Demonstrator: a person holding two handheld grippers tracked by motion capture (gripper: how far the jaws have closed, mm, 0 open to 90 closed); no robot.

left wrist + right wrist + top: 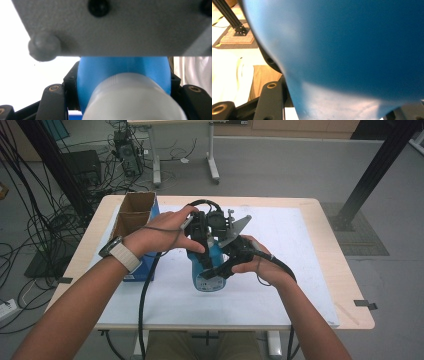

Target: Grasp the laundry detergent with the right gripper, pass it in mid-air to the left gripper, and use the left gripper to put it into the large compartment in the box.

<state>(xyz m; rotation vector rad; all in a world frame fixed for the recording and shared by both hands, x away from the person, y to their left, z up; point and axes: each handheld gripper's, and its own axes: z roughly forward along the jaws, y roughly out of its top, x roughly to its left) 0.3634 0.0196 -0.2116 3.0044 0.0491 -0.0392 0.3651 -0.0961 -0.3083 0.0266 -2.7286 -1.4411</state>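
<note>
White table (300,270); both hand-held grippers clamp blue bottle (207,270).

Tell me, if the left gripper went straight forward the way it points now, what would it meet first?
Probably the grey three-cornered plate of the right gripper: it hangs across the left gripper's line, just beyond the blue plastic bottle with a white cap between its jaws. Depth is unclear.

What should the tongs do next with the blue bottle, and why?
Probably the left tongs should give the white cap a small twist. They sit at the top of the blue bottle, with the cap right between their jaws, while the right tongs hold the bottle's body above the table. That looks like a setup for unscrewing, though I can't tell how tight the cap is.
</note>
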